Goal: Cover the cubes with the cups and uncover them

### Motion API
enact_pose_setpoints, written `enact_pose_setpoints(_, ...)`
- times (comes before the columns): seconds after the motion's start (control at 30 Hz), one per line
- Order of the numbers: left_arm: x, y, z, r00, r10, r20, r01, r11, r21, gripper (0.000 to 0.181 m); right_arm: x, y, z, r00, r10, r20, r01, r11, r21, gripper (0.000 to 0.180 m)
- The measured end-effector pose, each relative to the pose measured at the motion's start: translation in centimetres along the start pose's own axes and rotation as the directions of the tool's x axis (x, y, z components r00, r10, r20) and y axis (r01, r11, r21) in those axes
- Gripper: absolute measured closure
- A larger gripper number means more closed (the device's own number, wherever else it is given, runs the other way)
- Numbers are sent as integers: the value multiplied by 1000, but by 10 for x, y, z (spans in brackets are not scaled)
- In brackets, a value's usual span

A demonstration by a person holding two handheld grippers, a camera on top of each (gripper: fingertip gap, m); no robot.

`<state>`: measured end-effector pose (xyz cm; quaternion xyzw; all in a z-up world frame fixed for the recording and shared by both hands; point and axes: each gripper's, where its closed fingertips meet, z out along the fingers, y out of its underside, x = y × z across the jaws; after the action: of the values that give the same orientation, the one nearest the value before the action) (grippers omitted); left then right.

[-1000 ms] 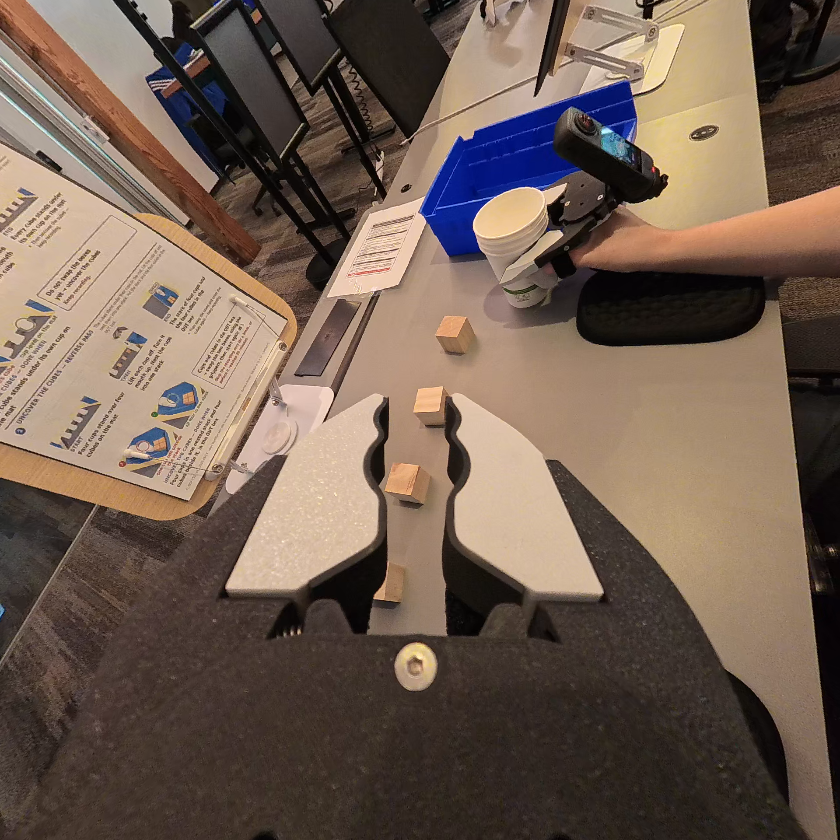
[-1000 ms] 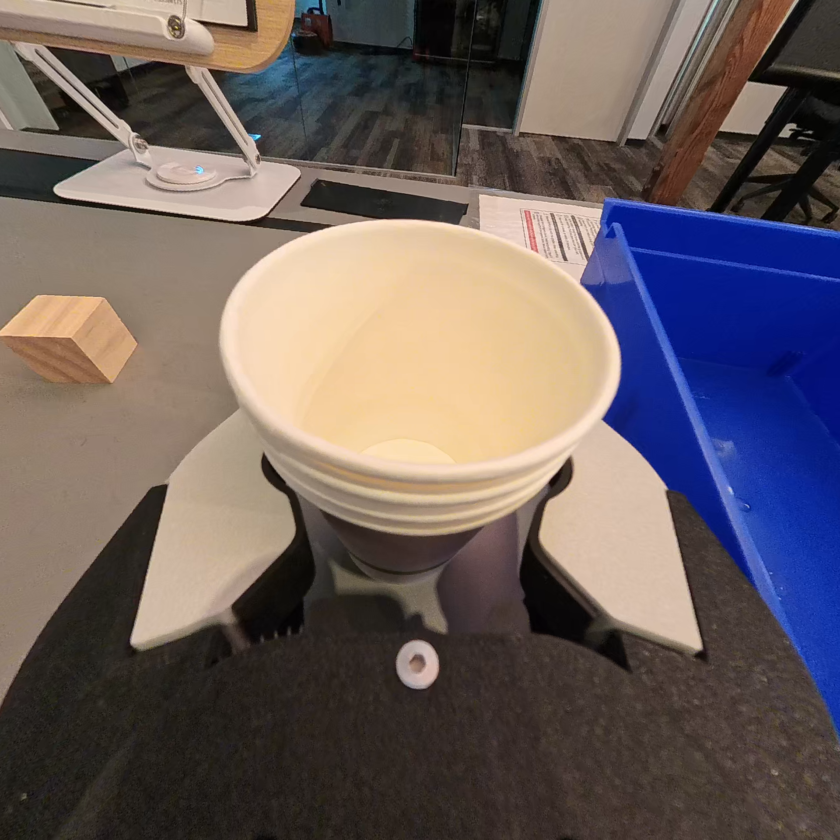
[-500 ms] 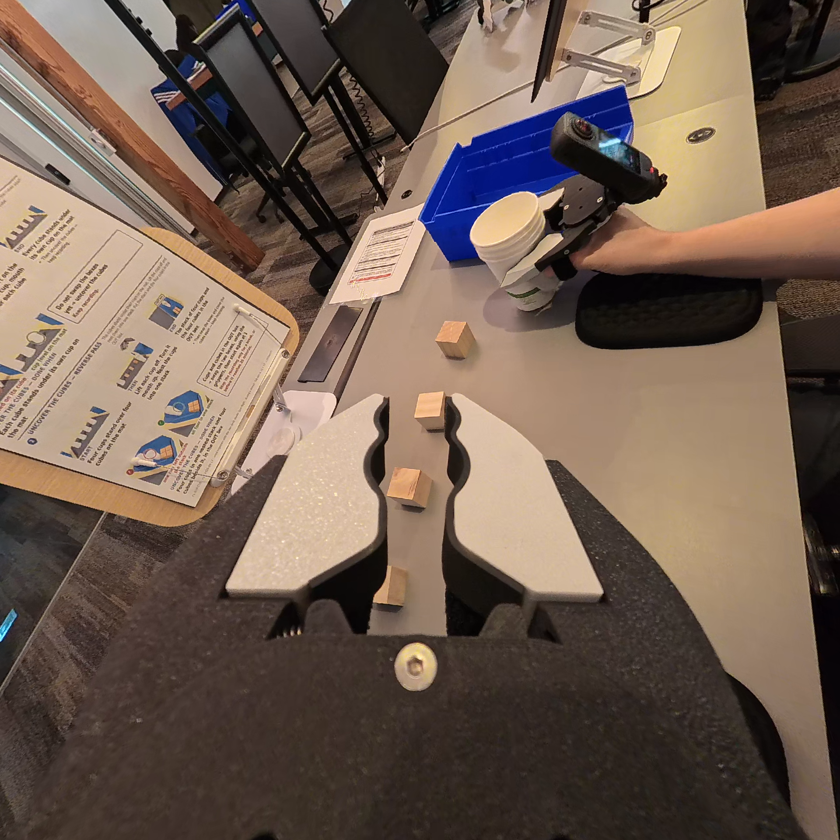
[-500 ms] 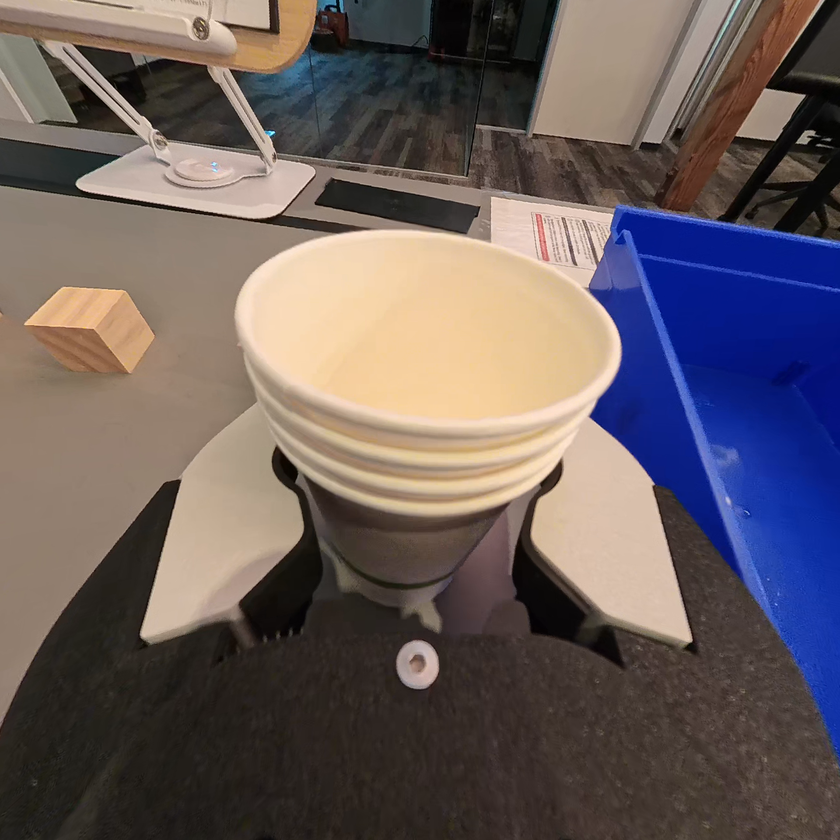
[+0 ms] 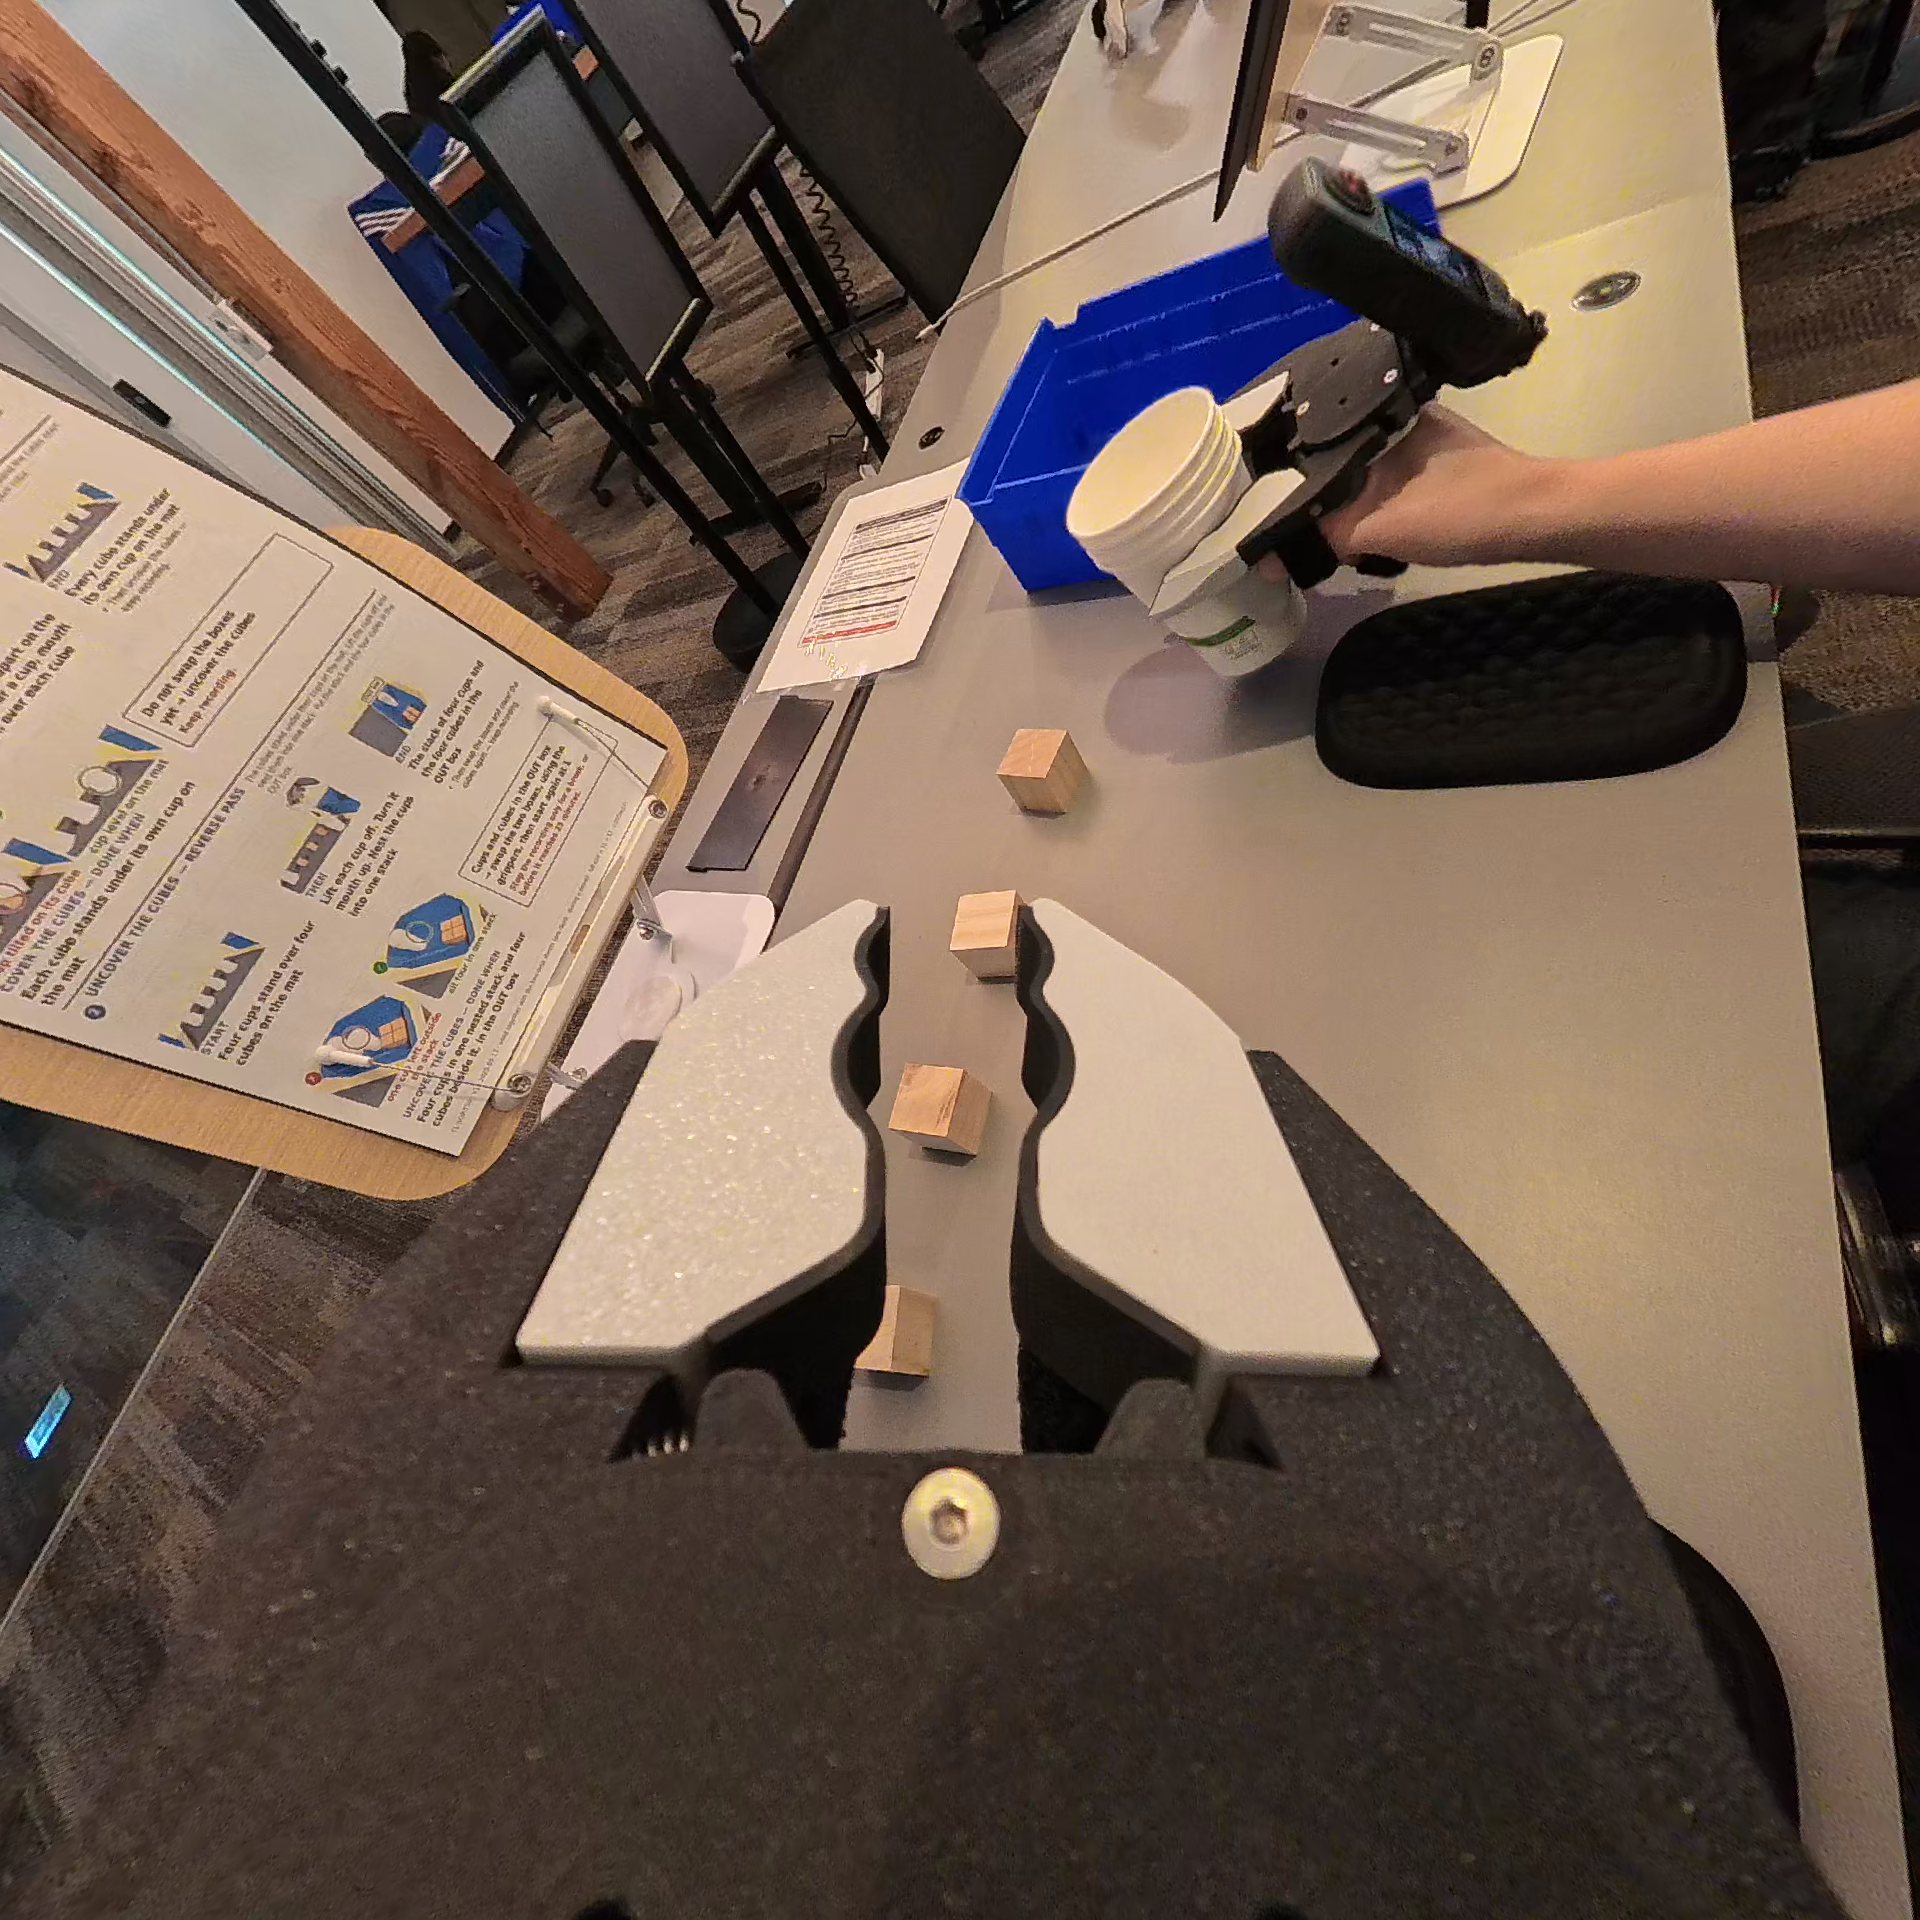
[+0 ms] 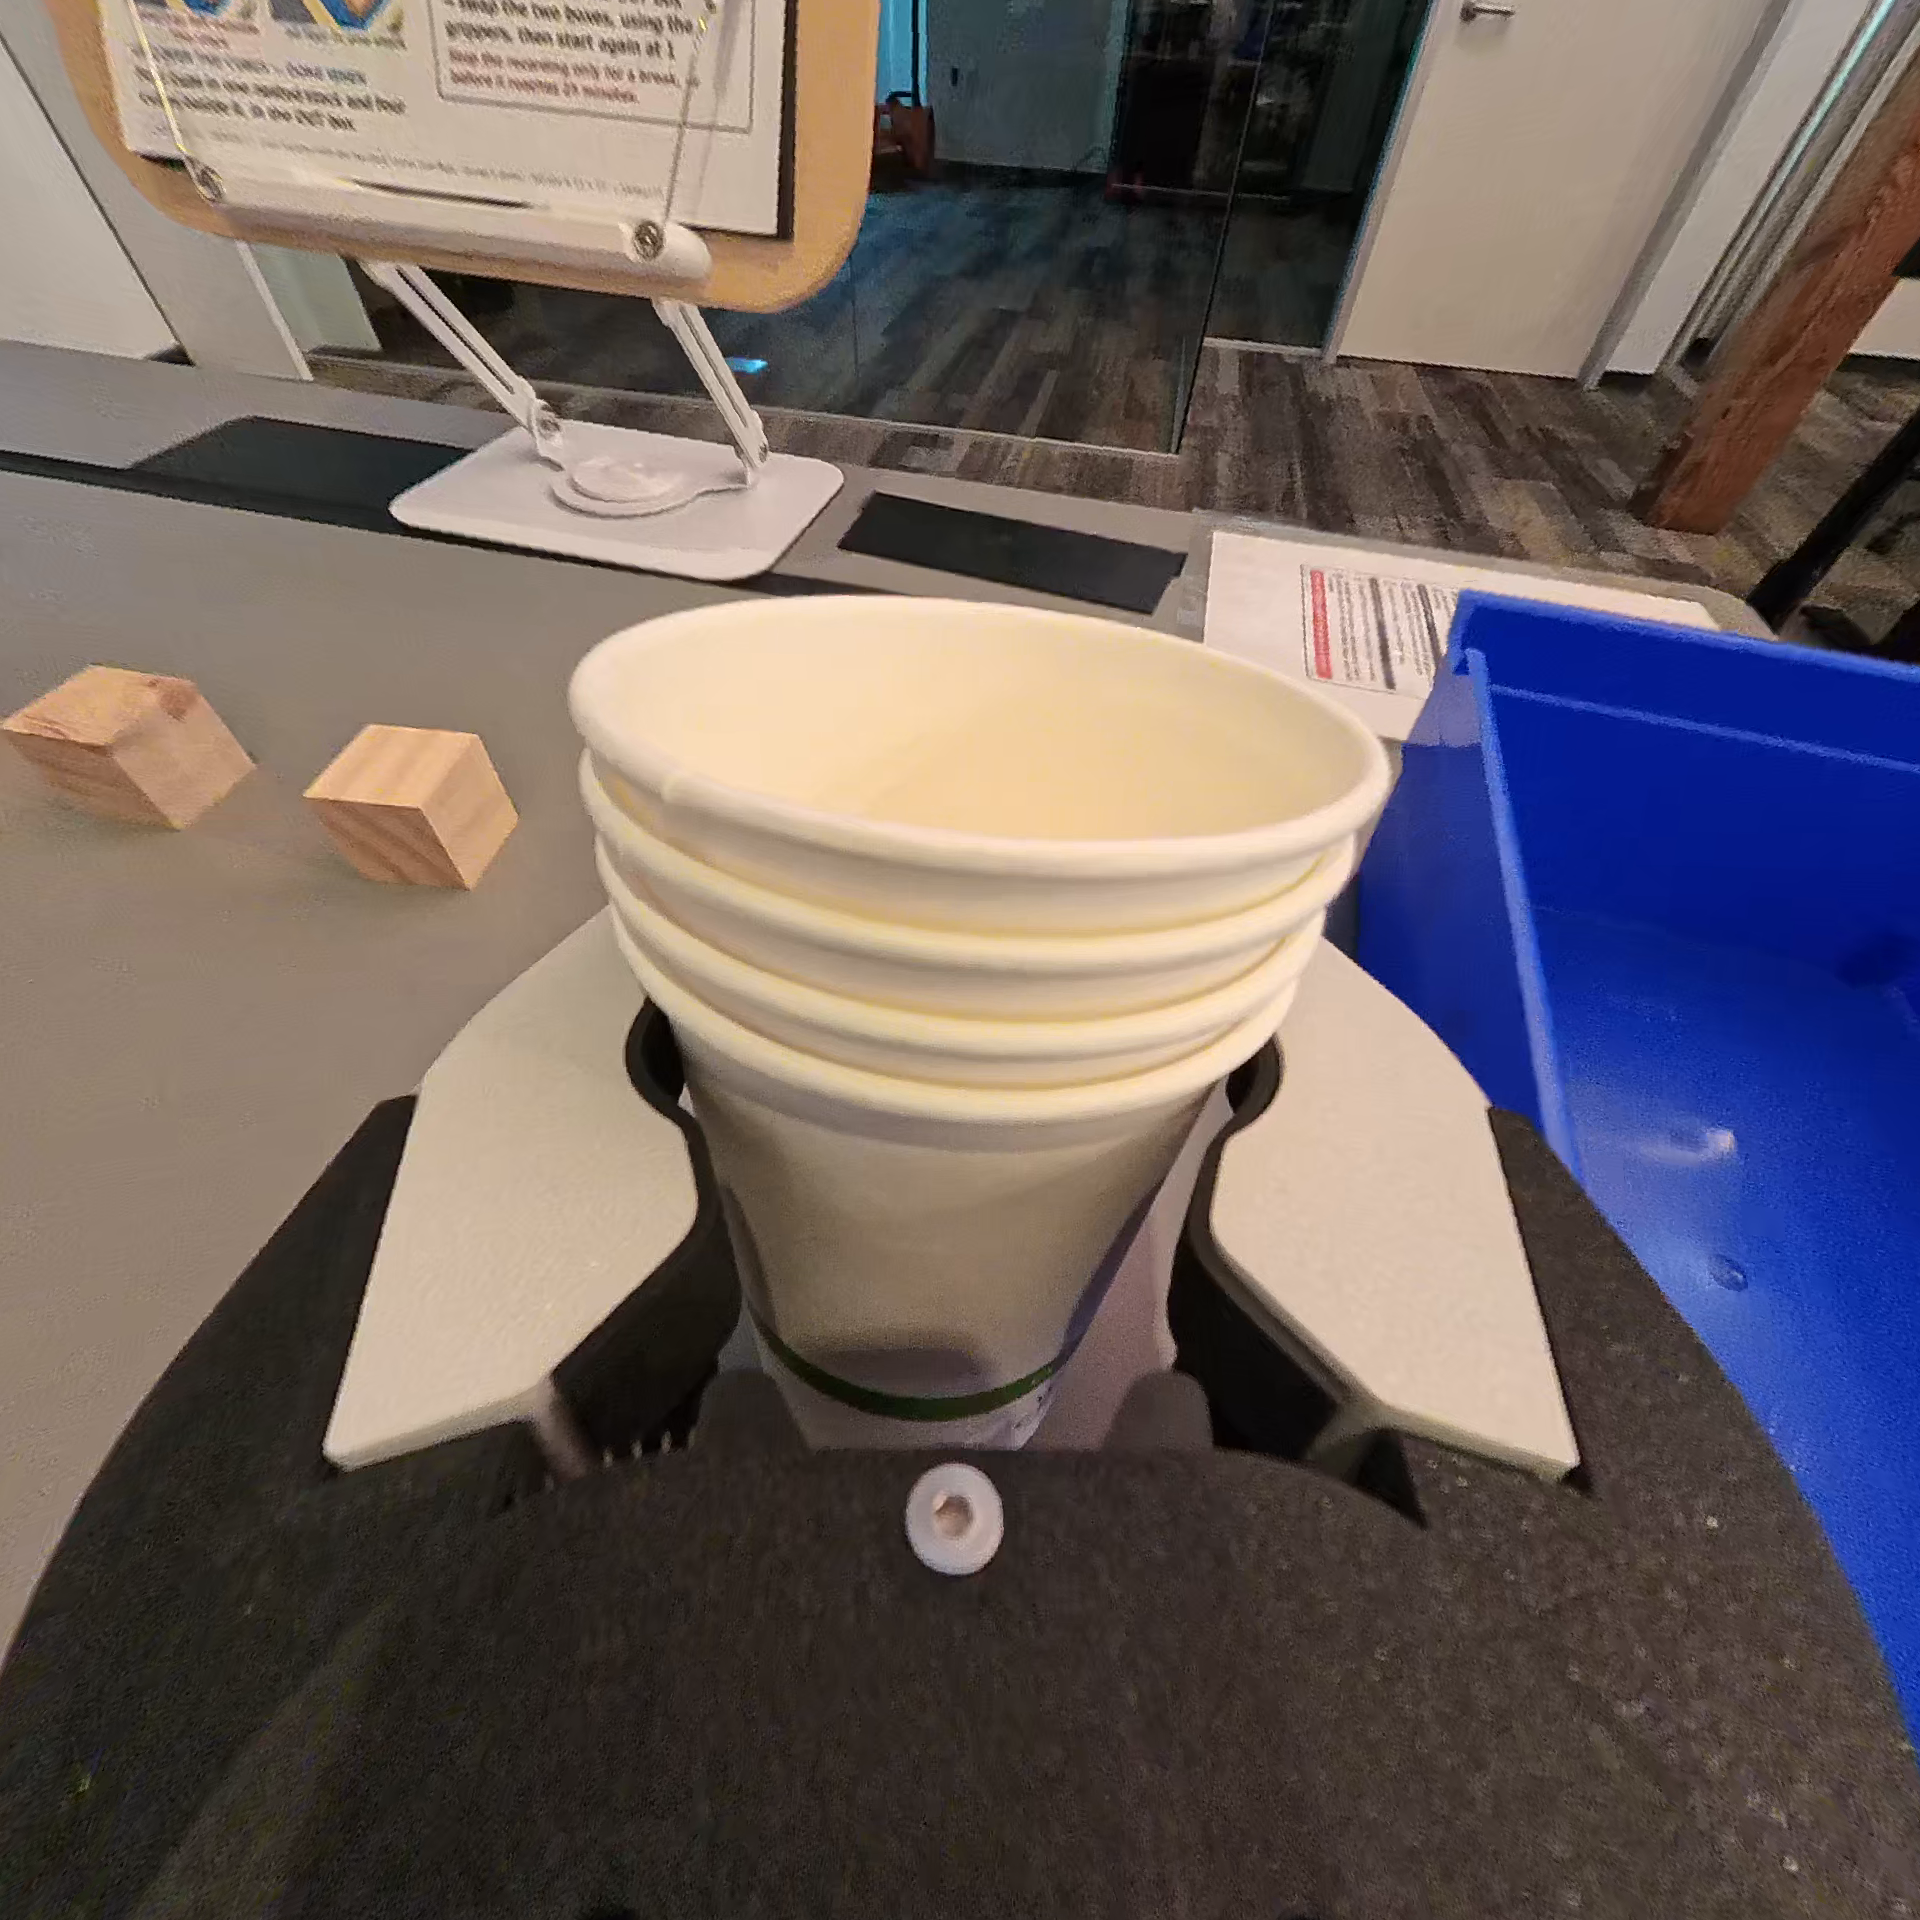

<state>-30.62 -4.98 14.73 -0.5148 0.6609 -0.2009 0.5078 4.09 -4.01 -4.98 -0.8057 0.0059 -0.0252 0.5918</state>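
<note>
Four wooden cubes lie in a row on the grey table (image 5: 1455, 1039): the far cube (image 5: 1042, 769), the second (image 5: 984, 932), the third (image 5: 938, 1107) and the nearest (image 5: 896, 1345). My left gripper (image 5: 951, 935) is open and empty, held above the row, with the nearer three cubes showing between its fingers. My right gripper (image 6: 956, 1039) is shut on a stack of several nested white paper cups (image 6: 977, 831), mouth up and tilted, held off the table. The stack also shows in the left wrist view (image 5: 1164, 499), beyond the far cube. Two cubes (image 6: 410, 805) (image 6: 125, 743) lie left of it.
A blue bin (image 6: 1714, 935) stands right of the cups, also seen in the left wrist view (image 5: 1049, 436). A black mat (image 5: 1527, 675) lies at the table's right edge. A paper sheet (image 5: 883, 582) and an instruction board on a white stand (image 6: 623, 499) stand along the far edge.
My right gripper has lifted and tilted the cup stack off the table and pulled back, so a second cube now shows in its view. My left gripper has barely moved.
</note>
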Motion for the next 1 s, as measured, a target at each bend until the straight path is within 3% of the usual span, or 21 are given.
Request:
enact_pose_setpoints(0.23, 1, -2, -1, 1000, 5, 1, -5, 1000, -1, 159, 17, -54, -19, 999, 14, 46, -18, 997, 78, 76)
enact_pose_setpoints(0.43, 1, -7, -3, 1000, 16, 12, -16, 1000, -3, 159, 117, -105, -29, 994, -12, -106, 30, 986, 162, 76)
enact_pose_setpoints(0.63, 0, -15, -4, 999, 17, 27, -17, 1000, 1, 159, 189, -68, 4, 975, -48, -215, 64, 996, 69, 76)
enact_pose_setpoints(1.0, -2, -32, 1, 998, 41, 55, -40, 999, -16, 159, 218, -22, 67, 983, -48, -178, 58, 997, 52, 75)
